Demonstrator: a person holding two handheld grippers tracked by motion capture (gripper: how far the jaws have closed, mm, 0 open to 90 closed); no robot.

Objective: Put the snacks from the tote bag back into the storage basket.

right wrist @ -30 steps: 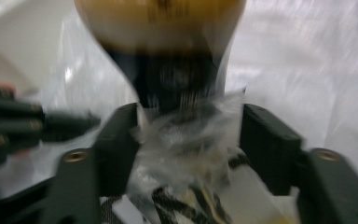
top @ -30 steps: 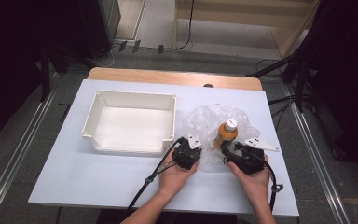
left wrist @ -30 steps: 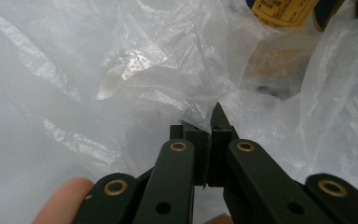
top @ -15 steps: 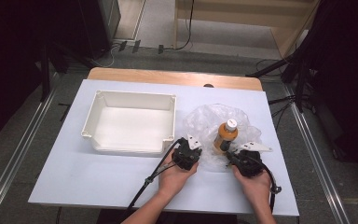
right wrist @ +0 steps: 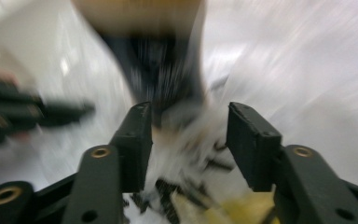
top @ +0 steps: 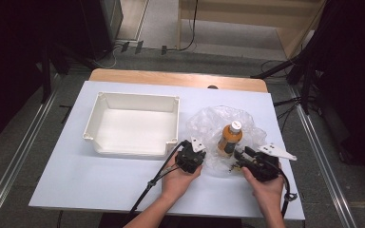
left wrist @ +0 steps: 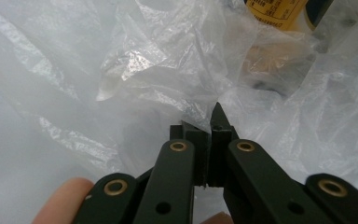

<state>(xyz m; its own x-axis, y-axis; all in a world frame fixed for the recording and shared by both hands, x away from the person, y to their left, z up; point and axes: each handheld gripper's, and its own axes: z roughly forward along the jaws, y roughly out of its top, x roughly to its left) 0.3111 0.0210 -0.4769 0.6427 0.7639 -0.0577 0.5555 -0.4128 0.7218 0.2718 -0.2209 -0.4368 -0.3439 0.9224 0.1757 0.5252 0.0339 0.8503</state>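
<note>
Standing upright at centre right of the high view, an orange bottle [top: 229, 138] with a white cap rests inside a crumpled clear plastic bag [top: 209, 124] on the white table [top: 76, 175]. Just lower left of it, the left gripper [top: 193, 151] pinches a fold of the bag, jaws pressed together; the right gripper [top: 240, 160] (blurred in its own view) has just been opening, jaws spread over crinkled film. An empty white tray [top: 132, 122] sits to the left.

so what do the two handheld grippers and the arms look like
Both the left gripper and right gripper are black, two-jawed, with brass-coloured rivets on the linkages. Each carries a grey three-cornered plate on top and trails a black cable. The forearms are bare, without visible sleeves.
</note>
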